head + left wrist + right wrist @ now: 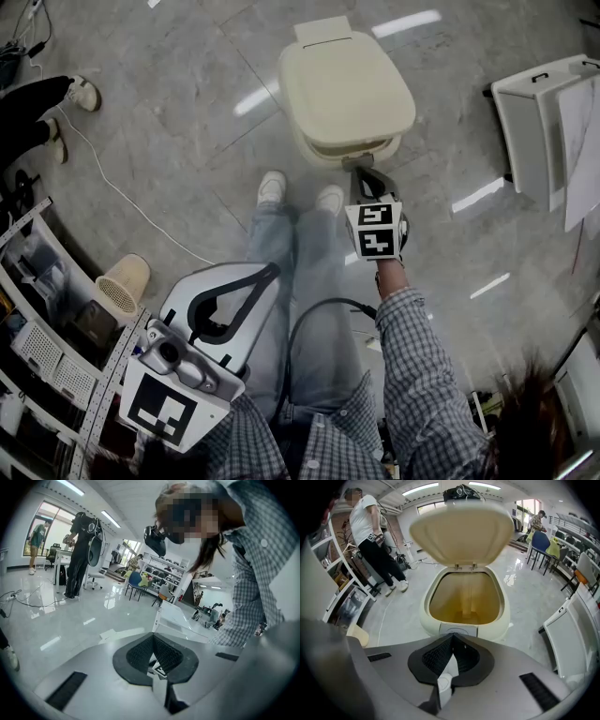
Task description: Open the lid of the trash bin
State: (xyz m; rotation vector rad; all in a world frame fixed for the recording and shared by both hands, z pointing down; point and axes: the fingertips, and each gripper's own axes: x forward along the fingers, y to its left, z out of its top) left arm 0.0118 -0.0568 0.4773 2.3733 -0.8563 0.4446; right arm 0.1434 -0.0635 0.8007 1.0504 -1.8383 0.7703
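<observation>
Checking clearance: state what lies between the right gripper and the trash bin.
Nothing. The right gripper view shows the shut right gripper pointing at the front of the trash bin, with no object between.

No legible txt; label (458, 631) on trash bin (506, 616) front unreadable

Long white ceiling strip lights (421, 488) and tall daylight windows (58, 527) light the room brightly and evenly. The glossy grey stone floor (187, 141) throws them back as white streaks of glare. The head view is dimmer and darkens toward its corners. Both gripper views bulge like a fisheye: straight lines bend near the rim and black fills the corners. The left gripper (152, 635) and right gripper (453, 635) look soft up close. The cream plastic trash bin (505, 617) holds warm yellowish shade inside.
</observation>
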